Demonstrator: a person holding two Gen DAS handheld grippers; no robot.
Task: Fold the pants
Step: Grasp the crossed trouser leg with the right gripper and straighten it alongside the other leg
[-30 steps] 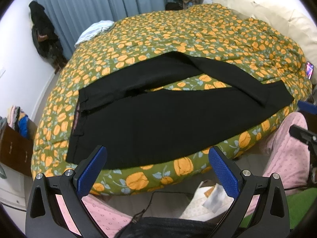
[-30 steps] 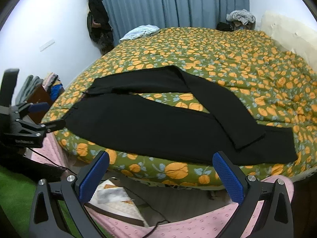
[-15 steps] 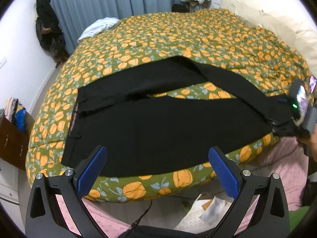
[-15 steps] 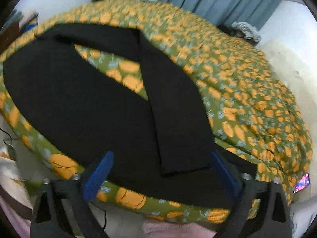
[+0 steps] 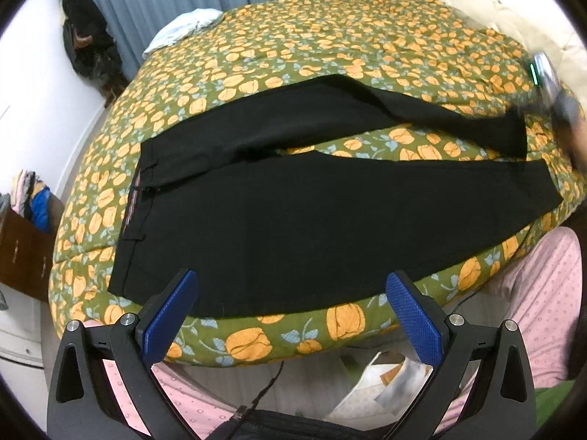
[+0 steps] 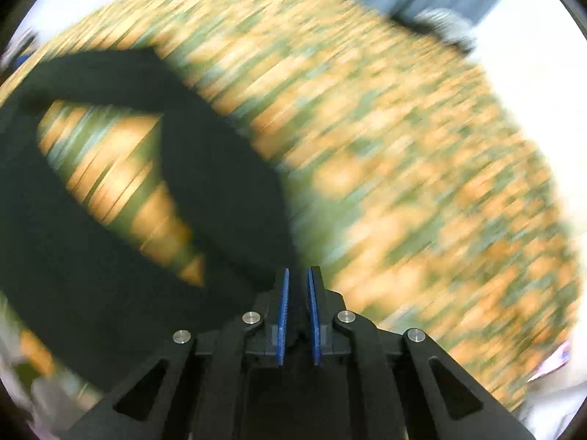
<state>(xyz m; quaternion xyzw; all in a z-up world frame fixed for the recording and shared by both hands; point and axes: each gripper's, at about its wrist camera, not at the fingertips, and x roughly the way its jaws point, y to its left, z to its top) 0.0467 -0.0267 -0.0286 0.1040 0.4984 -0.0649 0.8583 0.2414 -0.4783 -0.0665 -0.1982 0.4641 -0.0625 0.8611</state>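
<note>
Left wrist view shows the left gripper (image 5: 291,315) spread wide above the black pants (image 5: 293,220), while the right gripper (image 6: 298,286), nearly closed, apparently pinches the far leg's hem.

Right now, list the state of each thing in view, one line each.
pants: spread flat on the bed, legs apart in a V, unfolded.
far leg: its cuff end lifted toward the right gripper.
left gripper: open, hovering over the near edge of the pants, touching nothing.
right gripper: nearly shut at the far leg's cuff; the view is blurred, so the grip is unclear.
bedspread: laid over the bed.
</note>
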